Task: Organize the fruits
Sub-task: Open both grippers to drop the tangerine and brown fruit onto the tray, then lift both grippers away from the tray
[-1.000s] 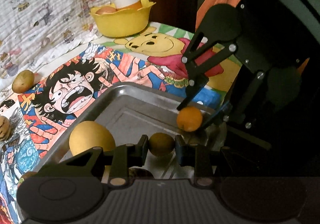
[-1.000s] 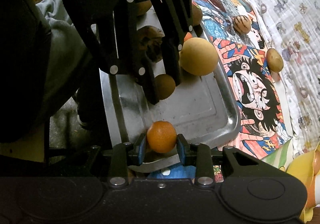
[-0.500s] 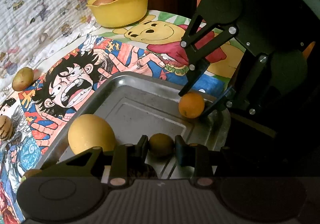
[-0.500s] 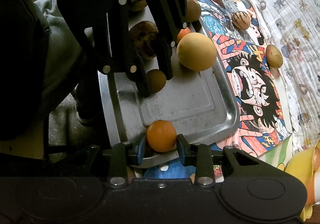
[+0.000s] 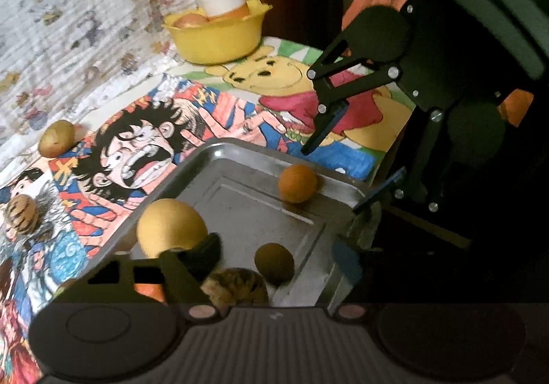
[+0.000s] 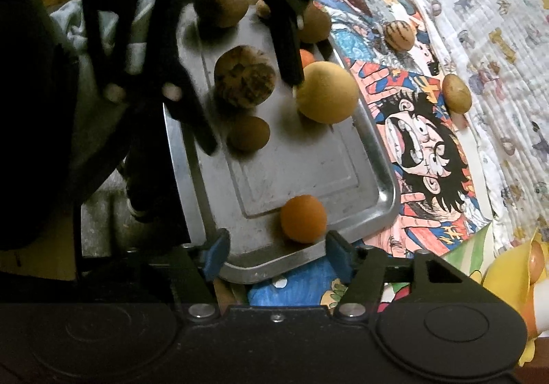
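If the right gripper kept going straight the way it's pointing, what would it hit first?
Most likely the orange fruit, lying between the right gripper's just-opened jaws at the near rim of the metal tray. Depth is unclear, so the tray itself could be touched first.

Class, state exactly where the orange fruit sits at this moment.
In the right wrist view the orange fruit rests in the metal tray, at its near end wall, between the open fingers of the right gripper and untouched by them.
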The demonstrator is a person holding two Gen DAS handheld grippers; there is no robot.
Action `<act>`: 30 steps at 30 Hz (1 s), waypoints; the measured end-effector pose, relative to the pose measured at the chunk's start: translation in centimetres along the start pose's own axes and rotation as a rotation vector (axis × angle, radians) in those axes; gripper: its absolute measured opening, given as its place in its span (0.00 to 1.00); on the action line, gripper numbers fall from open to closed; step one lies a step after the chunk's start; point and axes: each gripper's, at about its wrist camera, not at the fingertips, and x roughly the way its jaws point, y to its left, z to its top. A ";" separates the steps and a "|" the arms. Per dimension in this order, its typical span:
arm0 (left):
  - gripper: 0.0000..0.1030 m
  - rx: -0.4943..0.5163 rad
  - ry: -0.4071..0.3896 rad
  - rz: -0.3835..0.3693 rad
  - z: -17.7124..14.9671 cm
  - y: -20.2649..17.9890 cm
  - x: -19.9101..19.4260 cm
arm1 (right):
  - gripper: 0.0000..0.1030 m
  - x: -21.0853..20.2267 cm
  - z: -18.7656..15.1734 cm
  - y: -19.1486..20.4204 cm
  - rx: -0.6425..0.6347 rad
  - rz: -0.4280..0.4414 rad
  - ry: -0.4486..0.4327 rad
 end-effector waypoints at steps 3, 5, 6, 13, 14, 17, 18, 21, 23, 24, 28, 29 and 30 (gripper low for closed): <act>0.88 -0.028 -0.030 0.016 -0.6 0.2 -1.6 | 0.80 -0.5 0.0 -0.2 0.029 0.000 -0.011; 0.95 -0.064 -0.051 0.031 -1.3 0.5 -2.6 | 0.84 -0.8 -0.1 -0.2 0.041 0.006 -0.011; 0.96 -0.084 -0.065 0.043 -1.6 0.7 -3.2 | 0.86 -0.9 -0.2 -0.1 0.045 0.003 -0.012; 0.99 -0.234 -0.149 0.128 -4.7 2.2 -7.3 | 0.96 -2.2 -0.5 0.6 0.114 -0.079 -0.053; 0.99 -0.253 -0.158 0.144 -5.2 2.4 -7.9 | 0.96 -2.3 -0.4 0.8 0.126 -0.089 -0.055; 0.99 -0.303 -0.170 0.194 -6.8 3.1 -9.4 | 0.98 -2.3 -0.2 1.3 0.147 -0.111 -0.066; 0.99 -0.316 -0.170 0.210 -7.4 3.4 -9.8 | 0.98 -2.2 -0.1 1.5 0.152 -0.113 -0.068; 0.99 -0.358 -0.159 0.257 -8.8 4.1 -10.5 | 0.99 -1.9 0.6 2.1 0.166 -0.120 -0.074; 0.99 -0.381 -0.149 0.276 -9.6 4.5 -10.9 | 0.99 -1.5 1.2 2.5 0.172 -0.127 -0.075; 0.99 -0.390 -0.144 0.285 -10.1 4.6 -11.0 | 0.99 -1.4 1.5 2.6 0.176 -0.128 -0.077; 0.99 -0.426 -0.124 0.332 -11.4 5.5 -11.4 | 0.99 -1.1 2.6 2.5 0.210 -0.113 -0.097; 0.99 -0.436 -0.122 0.340 -11.6 5.8 -11.4 | 0.99 -1.1 2.8 2.3 0.224 -0.108 -0.108; 0.99 -0.451 -0.121 0.349 -11.8 6.2 -11.4 | 0.99 -1.1 3.2 2.1 0.243 -0.103 -0.122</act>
